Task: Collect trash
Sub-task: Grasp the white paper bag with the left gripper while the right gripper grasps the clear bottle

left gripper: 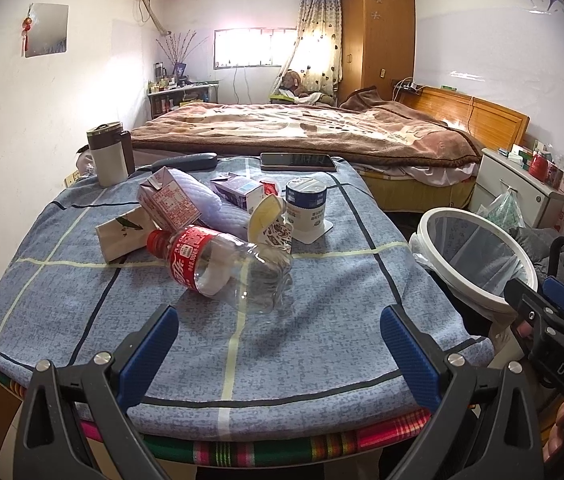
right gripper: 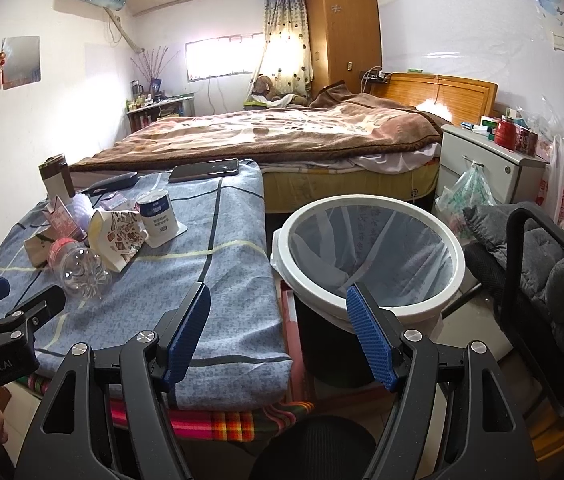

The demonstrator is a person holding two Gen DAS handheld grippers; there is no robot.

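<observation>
Two hand-held grippers hover at the near edge of a table draped in a blue checked cloth [left gripper: 321, 340], where a heap of trash waits. The left gripper [left gripper: 280, 354] has its blue-padded fingers spread wide and holds nothing; just beyond them an empty clear plastic bottle [left gripper: 222, 266] with a red label lies on its side on the cloth. Behind the bottle and touching it sit a pink-and-white carton [left gripper: 168, 202] and a crumpled printed paper bag [left gripper: 272, 220], with a small cream box [left gripper: 122, 236] to the bottle's left. A white cup with a blue label [left gripper: 305, 208] stands upright behind the paper bag, beside a purple carton [left gripper: 238, 192]. At the far edge of the cloth lie a dark phone [left gripper: 297, 161] and a dark case [left gripper: 186, 161]; a brown-and-cream mug [left gripper: 109, 154] stands at the far left corner. The right gripper [right gripper: 278, 338], fingers likewise spread and empty, is off the cloth's right side, in front of a white-rimmed trash bin [right gripper: 373, 308] lined with a plastic bag. The bin stands just beside the table, and its inside looks empty apart from the liner. A bed with a brown blanket [right gripper: 282, 132] fills the room beyond the table
</observation>
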